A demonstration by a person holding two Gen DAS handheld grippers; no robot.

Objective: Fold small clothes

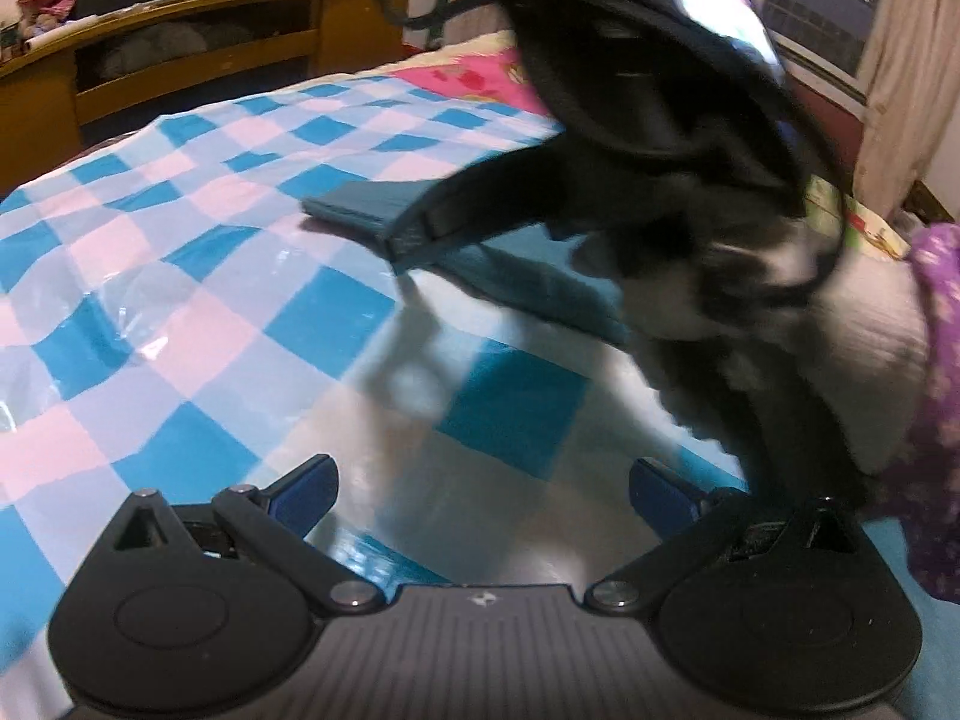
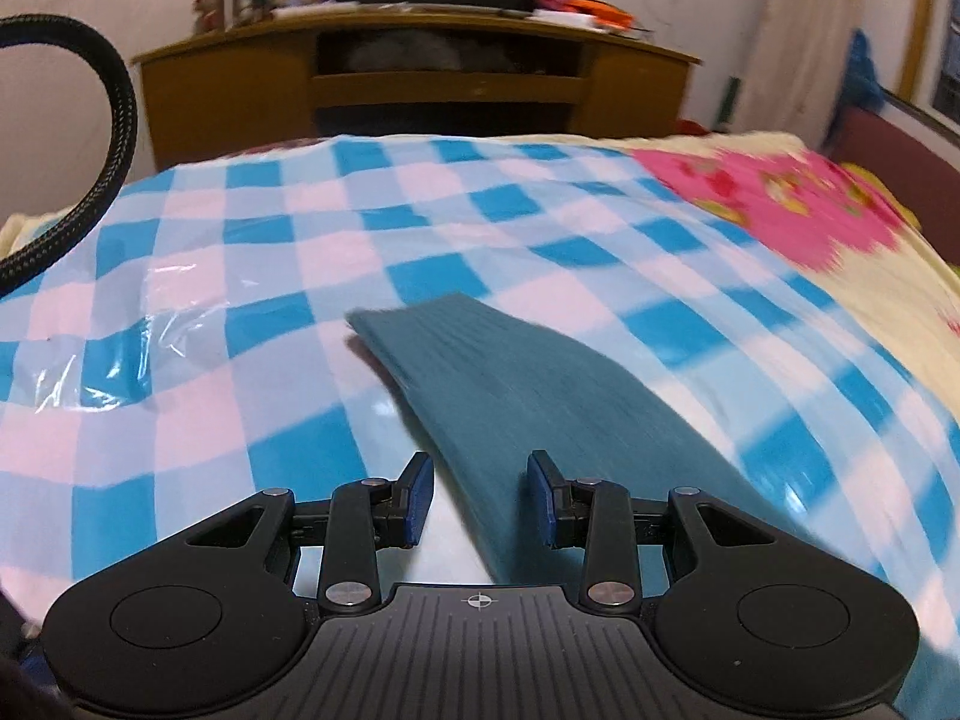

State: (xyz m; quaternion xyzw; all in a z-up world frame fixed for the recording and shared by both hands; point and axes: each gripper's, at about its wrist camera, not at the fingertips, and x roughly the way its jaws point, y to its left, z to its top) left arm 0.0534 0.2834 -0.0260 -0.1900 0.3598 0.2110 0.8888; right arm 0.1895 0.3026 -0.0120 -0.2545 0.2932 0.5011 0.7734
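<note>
A teal garment [image 2: 510,372] lies as a long folded strip on the blue, pink and white checked sheet [image 2: 240,276]. It also shows in the left wrist view [image 1: 372,207]. My right gripper [image 2: 479,498] is open just above the near end of the strip, one finger on each side. In the left wrist view the right gripper's black body [image 1: 654,120] hangs blurred over the garment, its fingertips [image 1: 420,234] at the strip. My left gripper [image 1: 483,495] is open and empty above the sheet, in front of the garment.
A wooden cabinet [image 2: 420,78] stands beyond the bed. A pink flowered blanket [image 2: 780,198] covers the right side. A black cable [image 2: 114,120] loops at the left. A purple-sleeved arm [image 1: 936,372] is at the right. Clear plastic [image 2: 120,324] lies on the sheet.
</note>
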